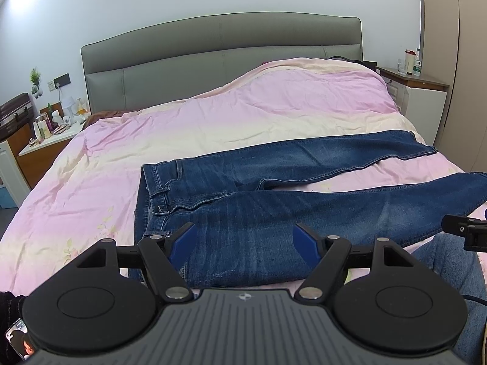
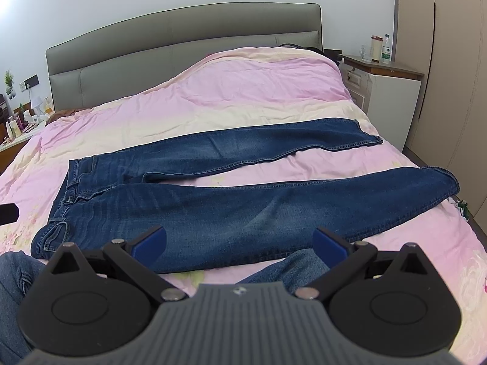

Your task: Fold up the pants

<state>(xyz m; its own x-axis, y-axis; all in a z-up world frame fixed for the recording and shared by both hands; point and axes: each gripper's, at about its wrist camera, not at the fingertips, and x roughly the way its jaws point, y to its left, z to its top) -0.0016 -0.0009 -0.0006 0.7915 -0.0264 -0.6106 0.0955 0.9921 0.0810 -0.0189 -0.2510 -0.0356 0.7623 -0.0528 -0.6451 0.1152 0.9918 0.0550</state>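
Note:
Dark blue jeans (image 1: 274, 200) lie flat across the pink quilt (image 1: 91, 182), waistband to the left, both legs spread apart and running right. They also show in the right wrist view (image 2: 213, 206). My left gripper (image 1: 243, 243) is open and empty, hovering over the near hip and thigh part. My right gripper (image 2: 240, 246) is open and empty, above the near leg's lower edge. The right gripper's tip shows at the right edge of the left wrist view (image 1: 465, 231).
A grey headboard (image 1: 222, 54) stands at the far end of the bed. A cluttered nightstand (image 1: 45, 140) is at the left, another nightstand with bottles (image 2: 386, 73) at the right. My own jean-clad knees (image 2: 292, 267) press against the bed's near edge.

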